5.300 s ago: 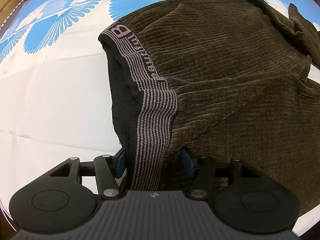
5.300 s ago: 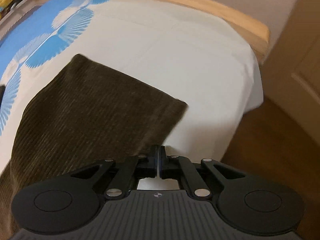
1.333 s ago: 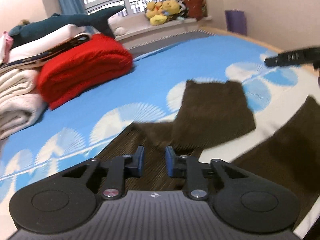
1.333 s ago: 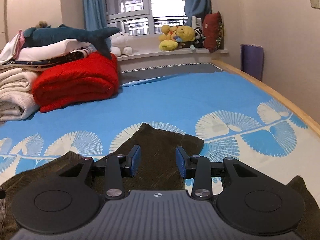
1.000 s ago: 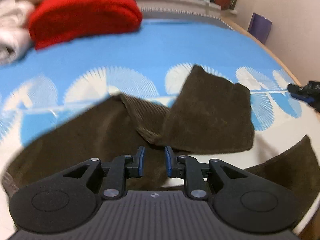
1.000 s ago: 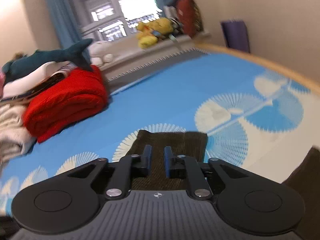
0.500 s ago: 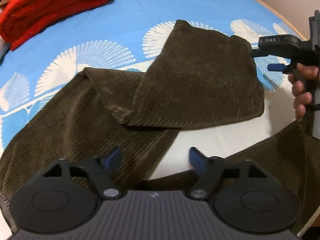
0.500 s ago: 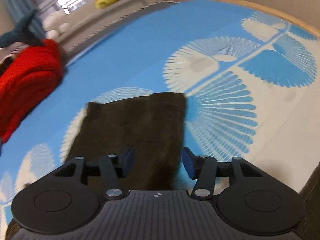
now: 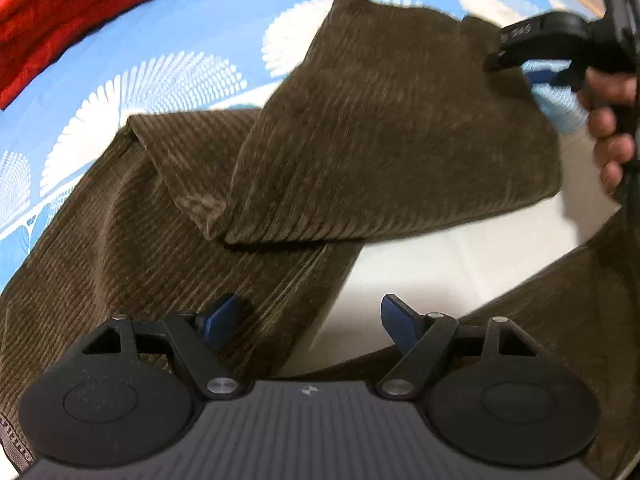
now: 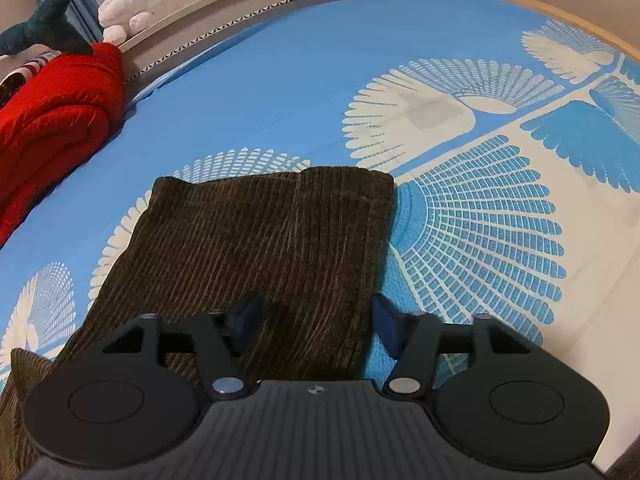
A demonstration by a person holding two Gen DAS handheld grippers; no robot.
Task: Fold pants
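I'm hovering the left gripper [image 9: 310,318] wide over ribbed brown corduroy pants [image 9: 380,128]; right gripper [image 10: 314,322], just closing partway, is straddling the leg edge, unpinched.

**Bed and what's on it**

I see a bed [image 10: 280,92] under a blue sheet with white fan prints, its wood edge curving along the far right. Brown corduroy pants [image 9: 132,264] lie spread on it, one leg [image 10: 260,248] doubled back flat over the sheet, hem toward the far side. A folded red blanket [image 10: 52,116] sits on the far left of the bed.
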